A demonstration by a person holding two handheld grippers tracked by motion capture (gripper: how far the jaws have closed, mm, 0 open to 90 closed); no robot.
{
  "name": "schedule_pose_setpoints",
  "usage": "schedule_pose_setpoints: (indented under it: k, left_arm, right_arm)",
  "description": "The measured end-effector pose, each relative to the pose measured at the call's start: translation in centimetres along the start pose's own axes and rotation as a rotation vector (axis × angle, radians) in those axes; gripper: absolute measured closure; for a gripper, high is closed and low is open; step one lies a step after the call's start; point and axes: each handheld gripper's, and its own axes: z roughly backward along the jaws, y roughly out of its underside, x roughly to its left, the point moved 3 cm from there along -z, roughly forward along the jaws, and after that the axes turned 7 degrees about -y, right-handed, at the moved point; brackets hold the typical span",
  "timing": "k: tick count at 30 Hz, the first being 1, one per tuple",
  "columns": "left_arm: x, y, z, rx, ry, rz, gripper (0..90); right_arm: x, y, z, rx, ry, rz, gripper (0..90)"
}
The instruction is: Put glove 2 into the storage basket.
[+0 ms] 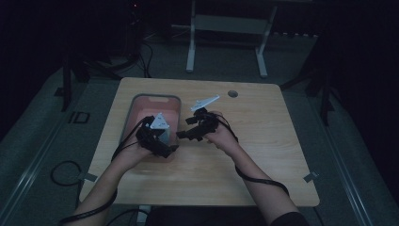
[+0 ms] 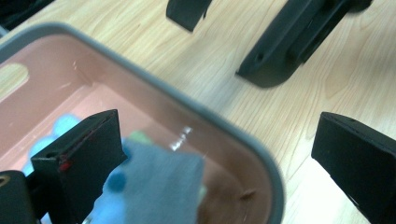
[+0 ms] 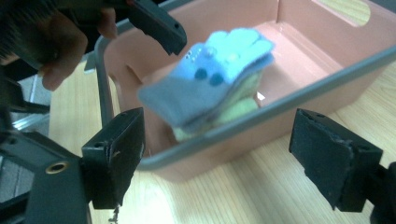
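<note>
No legible text or labels

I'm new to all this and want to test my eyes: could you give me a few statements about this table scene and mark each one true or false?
1. The pink bin holds a folded grey and blue cloth. True.
2. The right gripper clamps the cloth. False: its jaws stand open, with nothing between them.
3. The left gripper is shut. False: its jaws stand wide apart.
4. The bin sits on a wooden table. True.
</note>
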Motion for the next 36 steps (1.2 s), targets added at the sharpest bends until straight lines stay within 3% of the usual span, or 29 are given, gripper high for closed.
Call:
schedule_pose_setpoints:
  k: [12,20,33,36]
  left_arm:
    - [-3.2,-1.5,-1.1,-0.042,0.089,-0.035,2.0]
    - [-6.7,-2.6,-2.5,-0.068,0.160,-0.092,2.0]
    - [-9.5,-2.1,-5.5,-0.053,0.239,-0.108,2.0]
    - [-10.2,-1.8,-6.1,-0.039,0.243,-0.129,2.0]
  right_arm:
    - [-0.8,2.3,2.4,-0.008,0.060,0.007,16.9]
    - [-1.6,4.3,3.5,0.003,0.085,-0.012,16.9]
    - [-2.2,7.5,4.4,0.020,0.110,-0.034,16.0]
    - [-2.4,8.3,4.2,0.027,0.111,-0.039,15.9]
